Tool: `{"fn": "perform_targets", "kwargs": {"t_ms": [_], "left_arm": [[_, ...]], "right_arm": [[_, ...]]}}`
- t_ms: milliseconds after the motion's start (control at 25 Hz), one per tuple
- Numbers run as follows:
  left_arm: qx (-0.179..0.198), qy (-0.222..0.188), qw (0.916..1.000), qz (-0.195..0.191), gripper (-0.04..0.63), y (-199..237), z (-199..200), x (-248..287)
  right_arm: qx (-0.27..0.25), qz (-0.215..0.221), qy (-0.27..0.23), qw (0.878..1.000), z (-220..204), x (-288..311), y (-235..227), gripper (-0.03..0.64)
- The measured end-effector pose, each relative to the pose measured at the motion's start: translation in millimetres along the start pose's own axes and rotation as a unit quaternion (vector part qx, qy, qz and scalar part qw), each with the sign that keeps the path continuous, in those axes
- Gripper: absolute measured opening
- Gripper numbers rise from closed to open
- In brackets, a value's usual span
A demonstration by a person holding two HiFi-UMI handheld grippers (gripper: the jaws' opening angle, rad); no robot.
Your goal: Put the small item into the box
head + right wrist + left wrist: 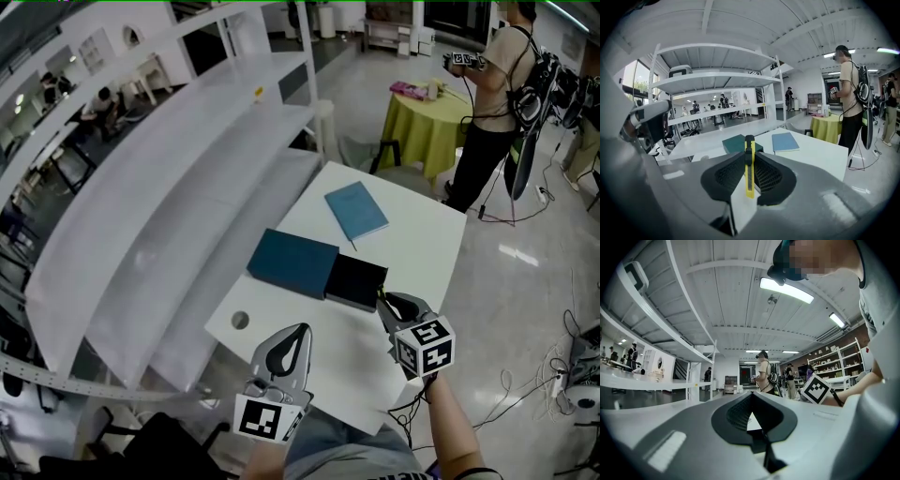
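On the white table (422,244) lies a box in two adjoining parts: a teal part (292,262) and a black part (356,281). My right gripper (386,300) hovers just at the black part's near right corner. It is shut on a slim yellow and black utility knife (749,166), which stands upright between the jaws. The right gripper view shows the teal box (736,143) straight ahead beyond the knife. My left gripper (298,332) is shut and holds nothing, over the table's near edge. Its own view points up and away from the box.
A blue notebook (356,210) lies farther back on the table. A round hole (240,320) is in the table's left corner. White shelving (187,187) runs along the left. A person (492,103) stands beside a green-clothed round table (427,127) at the back right.
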State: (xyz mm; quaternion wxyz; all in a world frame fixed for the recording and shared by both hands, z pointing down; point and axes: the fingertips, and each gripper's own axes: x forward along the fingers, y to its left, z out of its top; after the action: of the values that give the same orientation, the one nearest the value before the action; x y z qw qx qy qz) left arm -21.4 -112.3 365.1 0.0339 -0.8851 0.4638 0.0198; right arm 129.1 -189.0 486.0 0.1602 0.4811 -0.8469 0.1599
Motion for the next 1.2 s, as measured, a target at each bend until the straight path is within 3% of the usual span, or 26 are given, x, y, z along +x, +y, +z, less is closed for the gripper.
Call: {"fn": "perform_targets", "kwargs": {"t_ms": [440, 1200], "left_arm": [[-0.016, 0.007, 0.9998, -0.008, 0.018, 20.8, -12.9, 8.2], [-0.032, 0.028, 0.9991, 0.003, 0.018, 60.7, -33.1, 10.2]], "right_arm": [[-0.008, -0.013, 0.050, 0.999, -13.2, 32.3, -7.6, 0.066], [-0.087, -0.002, 0.145, 0.986, -31.1, 93.4, -18.9, 0.066]]}}
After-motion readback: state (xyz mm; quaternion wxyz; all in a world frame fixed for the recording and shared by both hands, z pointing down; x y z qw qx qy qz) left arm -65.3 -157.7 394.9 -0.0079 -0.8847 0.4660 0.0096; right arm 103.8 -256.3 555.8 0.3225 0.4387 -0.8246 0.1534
